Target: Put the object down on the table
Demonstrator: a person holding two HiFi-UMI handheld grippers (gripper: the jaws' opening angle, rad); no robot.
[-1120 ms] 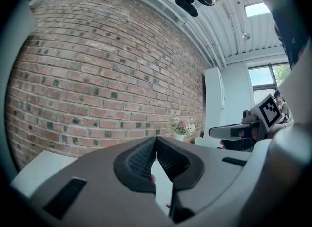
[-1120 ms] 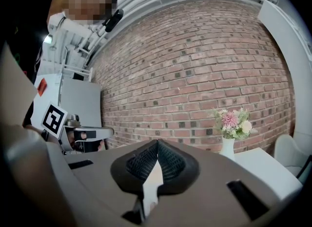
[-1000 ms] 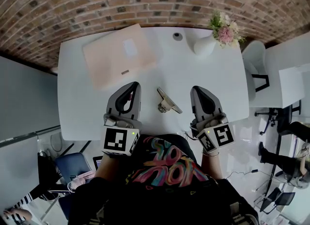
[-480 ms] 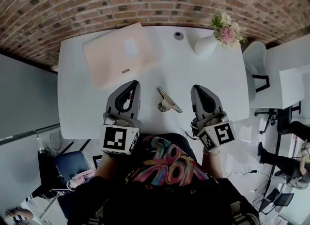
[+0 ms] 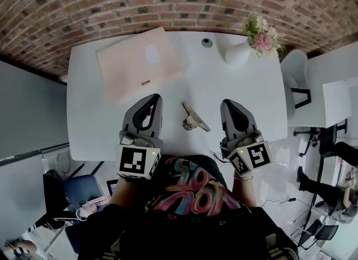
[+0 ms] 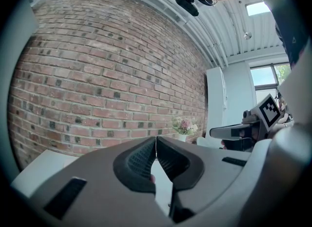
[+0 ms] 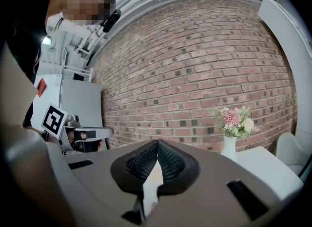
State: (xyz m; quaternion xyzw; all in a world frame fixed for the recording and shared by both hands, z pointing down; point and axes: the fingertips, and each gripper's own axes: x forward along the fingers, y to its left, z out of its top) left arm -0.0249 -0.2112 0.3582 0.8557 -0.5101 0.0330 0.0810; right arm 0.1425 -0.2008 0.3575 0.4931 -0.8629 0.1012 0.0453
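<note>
A small metal clip-like object (image 5: 193, 117) lies on the white table (image 5: 235, 85), between my two grippers. My left gripper (image 5: 150, 100) rests on the table to its left, jaws shut with nothing between them; in the left gripper view its tips (image 6: 156, 138) meet. To the object's right stands my right gripper (image 5: 229, 105), likewise shut and empty, with its tips (image 7: 157, 141) touching in the right gripper view. Neither gripper touches the object.
A closed pink laptop (image 5: 139, 63) lies at the table's back left. A white vase of flowers (image 5: 246, 43) stands at the back right, with a small round puck (image 5: 207, 42) near it. A brick wall (image 5: 168, 1) runs behind. White chairs (image 5: 296, 74) sit to the right.
</note>
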